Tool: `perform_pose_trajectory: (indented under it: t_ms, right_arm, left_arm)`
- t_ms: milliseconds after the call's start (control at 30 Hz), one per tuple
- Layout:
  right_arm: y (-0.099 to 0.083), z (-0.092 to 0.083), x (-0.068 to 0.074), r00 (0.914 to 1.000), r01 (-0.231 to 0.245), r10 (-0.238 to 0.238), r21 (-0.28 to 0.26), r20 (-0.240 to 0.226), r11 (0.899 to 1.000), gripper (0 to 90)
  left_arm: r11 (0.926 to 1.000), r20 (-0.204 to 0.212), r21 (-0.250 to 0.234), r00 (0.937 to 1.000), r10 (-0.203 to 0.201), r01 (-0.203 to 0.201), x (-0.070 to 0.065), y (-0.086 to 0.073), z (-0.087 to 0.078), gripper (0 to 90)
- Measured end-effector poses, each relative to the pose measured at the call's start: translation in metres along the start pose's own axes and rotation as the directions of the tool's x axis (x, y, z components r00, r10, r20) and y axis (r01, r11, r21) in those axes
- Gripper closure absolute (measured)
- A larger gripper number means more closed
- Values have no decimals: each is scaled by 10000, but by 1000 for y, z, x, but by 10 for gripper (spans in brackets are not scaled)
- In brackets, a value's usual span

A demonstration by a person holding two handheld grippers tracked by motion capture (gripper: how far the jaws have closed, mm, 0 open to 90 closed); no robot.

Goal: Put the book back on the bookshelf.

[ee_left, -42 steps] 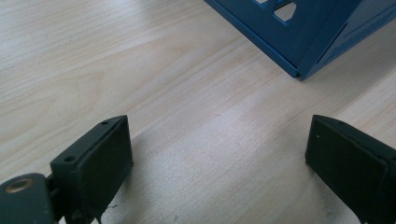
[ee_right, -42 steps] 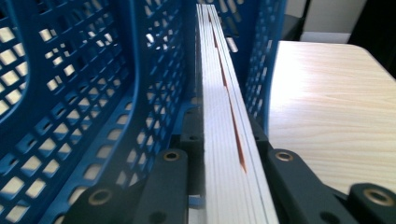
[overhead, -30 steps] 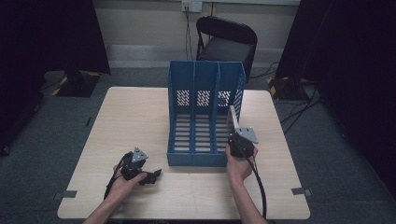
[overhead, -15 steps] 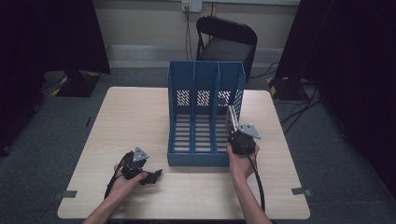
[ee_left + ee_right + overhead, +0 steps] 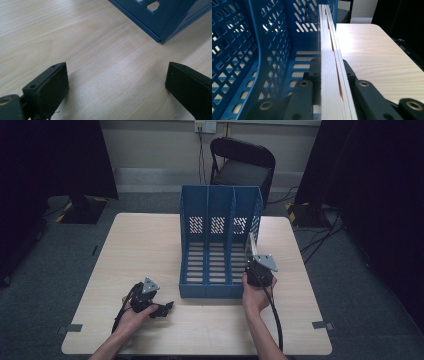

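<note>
In the high view, the person's right forearm comes up from the bottom edge and bends slightly inward. Its hand wraps the right gripper (image 5: 252, 254) at the front right corner of the blue three-slot file rack (image 5: 219, 212). The gripper points away from the person, level with the table (image 5: 140, 245), and a thin pale book or pad (image 5: 248, 247) stands on edge between its jaws, rising just above the rack's rightmost compartment. The left forearm enters lower left. Its hand rests on the table holding the left gripper (image 5: 167, 307), which lies low on the wood and points right, toward the rack's front left corner, a little apart from it.

In the left gripper view, the two black jaws stand wide apart with nothing between them but bare light wood. The blue rack (image 5: 160, 22) shows at the top right, its lower corner resting on the table well ahead of the jaws.

In the right gripper view, the jaws are pressed against both faces of the book (image 5: 329, 75), pinching it on edge. It is seen edge-on: a stack of white pages with a thin orange line running along it near the right side, stretching straight ahead from the jaws. It stands over the slotted floor of the rack (image 5: 249, 50) beside a perforated blue divider, with the table top (image 5: 374, 55) to its right.
</note>
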State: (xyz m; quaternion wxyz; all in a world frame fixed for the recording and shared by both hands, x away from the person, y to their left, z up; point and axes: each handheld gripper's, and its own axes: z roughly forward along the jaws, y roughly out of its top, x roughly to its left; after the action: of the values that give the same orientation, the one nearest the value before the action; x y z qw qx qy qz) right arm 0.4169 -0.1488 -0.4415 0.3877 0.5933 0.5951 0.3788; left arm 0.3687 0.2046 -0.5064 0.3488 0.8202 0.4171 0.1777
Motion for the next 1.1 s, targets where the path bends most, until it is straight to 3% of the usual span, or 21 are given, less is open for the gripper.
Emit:
perform_pose_trajectory:
  t_ms: [333,633,1100]
  right_arm:
    - [2,2,1,9996,227,-230,178,171,9996,757]
    - [3,3,-1,9997,229,-229,111,-11,9997,735]
    - [5,5,-6,9965,100,-69,364,-833,9993,522]
  left_arm:
    - [10000,24,-12,10000,7,-7,0,0,0,48]
    - [10000,49,-19,10000,-5,5,0,0,0,49]
    - [10000,49,-14,10000,1,-1,0,0,0,49]
